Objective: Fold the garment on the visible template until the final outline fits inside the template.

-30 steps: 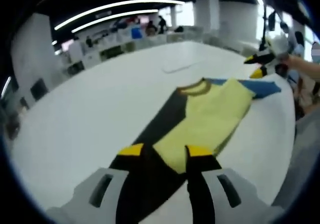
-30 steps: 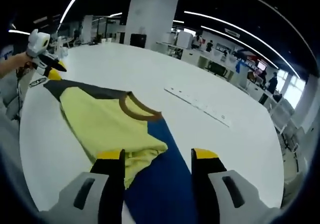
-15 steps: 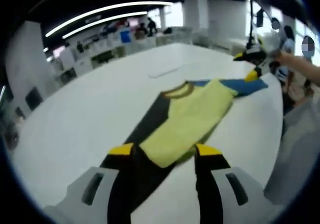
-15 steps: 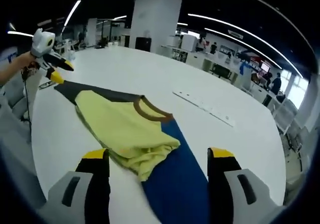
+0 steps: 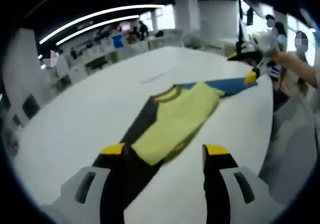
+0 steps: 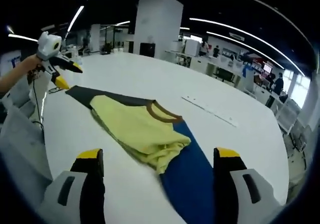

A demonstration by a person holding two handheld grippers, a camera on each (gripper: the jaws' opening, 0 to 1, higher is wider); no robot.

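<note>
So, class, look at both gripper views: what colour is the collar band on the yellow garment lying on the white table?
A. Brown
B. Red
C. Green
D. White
A: the collar band curving along the neck of the yellow garment is brown, and it reads the same dark brown in the left gripper view, against the white table.

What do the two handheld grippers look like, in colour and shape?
Each gripper has two black jaws with yellow tips, rising from light grey housings with dark slots. The left gripper and the right gripper look alike. Seen from the other side, each has a white body with pointed black and yellow jaws, and a thin dark cable hangs below the left one.
</note>
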